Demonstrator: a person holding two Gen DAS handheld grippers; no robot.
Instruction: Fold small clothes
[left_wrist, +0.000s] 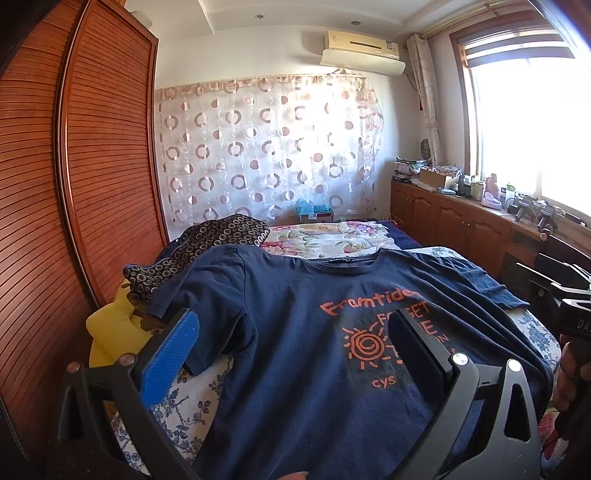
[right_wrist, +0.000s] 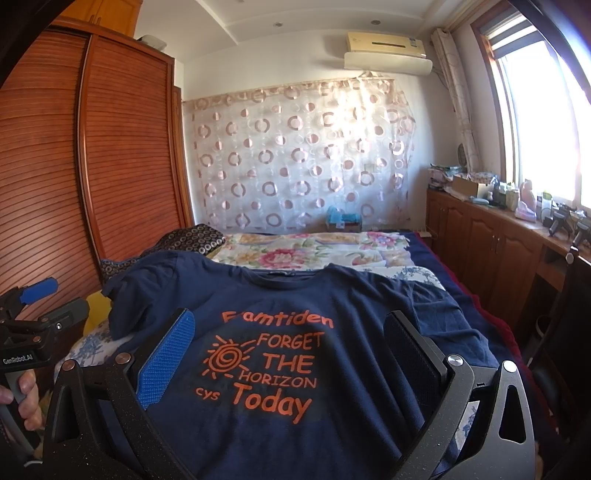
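Observation:
A navy T-shirt (left_wrist: 295, 332) (right_wrist: 295, 295) with orange print lies face up and spread flat on the bed, collar at the far end, both sleeves out to the sides. My left gripper (left_wrist: 291, 325) hovers above its near left half, fingers wide apart and open, nothing between them. My right gripper (right_wrist: 288, 328) hangs over the printed chest, also open and holding nothing. The left tool (right_wrist: 33, 321) shows at the left edge of the right wrist view, a hand around its grip. The right tool (left_wrist: 569, 317) shows at the right edge of the left wrist view.
The bed carries a blue-floral sheet (left_wrist: 173, 406), a flowered quilt (right_wrist: 314, 251) farther back, a dark ring-patterned cloth (left_wrist: 207, 240) and something yellow (left_wrist: 110, 332) at the left. A slatted wooden wardrobe (right_wrist: 110, 166) stands left. Low cabinets (right_wrist: 498, 240) with clutter run under the window on the right.

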